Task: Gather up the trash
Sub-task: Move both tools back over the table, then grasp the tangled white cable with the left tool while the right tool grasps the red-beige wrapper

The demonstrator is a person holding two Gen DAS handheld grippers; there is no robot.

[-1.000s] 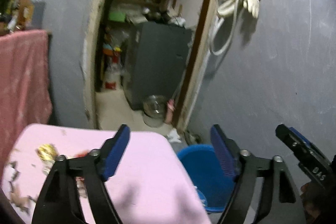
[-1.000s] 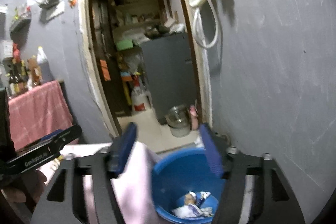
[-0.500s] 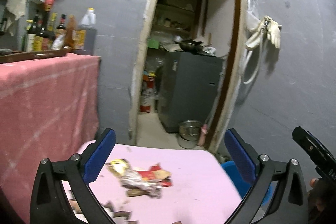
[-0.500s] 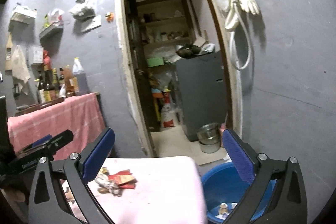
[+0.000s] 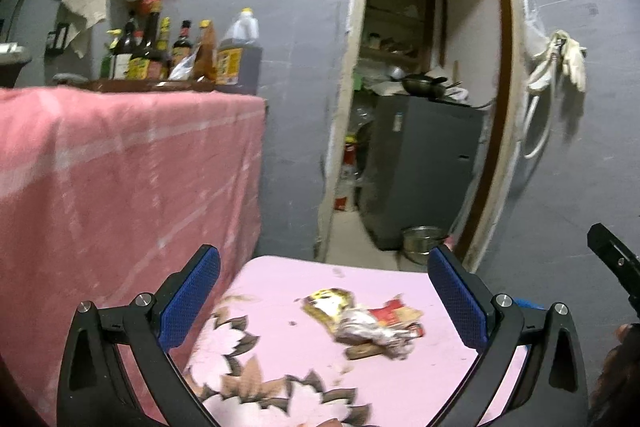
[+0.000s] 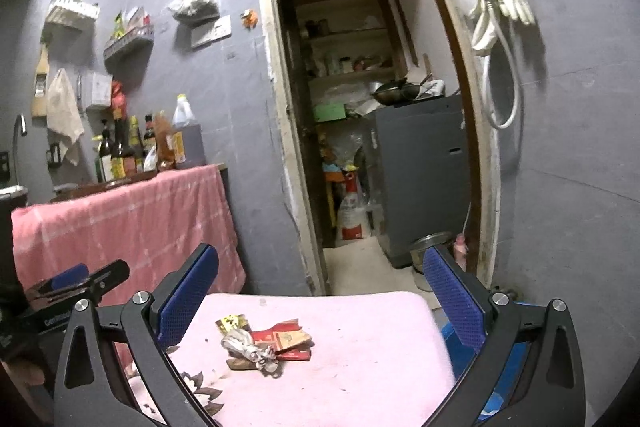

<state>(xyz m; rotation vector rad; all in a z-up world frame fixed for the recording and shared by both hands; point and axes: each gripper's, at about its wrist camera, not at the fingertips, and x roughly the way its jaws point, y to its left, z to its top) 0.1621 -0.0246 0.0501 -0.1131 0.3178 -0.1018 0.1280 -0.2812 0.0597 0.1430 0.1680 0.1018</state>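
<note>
A small heap of wrappers (image 5: 366, 321) lies on the pink flower-print cloth of a low table (image 5: 280, 359): a yellow packet, a red one and a crumpled silvery one. It shows in the right wrist view (image 6: 264, 341) too. My left gripper (image 5: 324, 299) is open and empty, held above the table with the heap between its fingers' line of sight. My right gripper (image 6: 320, 301) is open and empty, also above the table. Its tip shows at the right edge of the left wrist view (image 5: 612, 263). A blue basin (image 6: 460, 347) sits low at the table's right end, mostly hidden.
A pink-draped counter (image 5: 120, 163) with several bottles (image 5: 180, 55) stands to the left. An open doorway (image 6: 372, 131) straight ahead leads to a storeroom with a grey cabinet (image 6: 420, 175) and a metal pot (image 6: 430, 245). A hose and gloves (image 6: 500, 27) hang on the right wall.
Both grippers have swung left and up, away from the blue basin and back over the table. The wrapper heap has come into the middle of both views.
</note>
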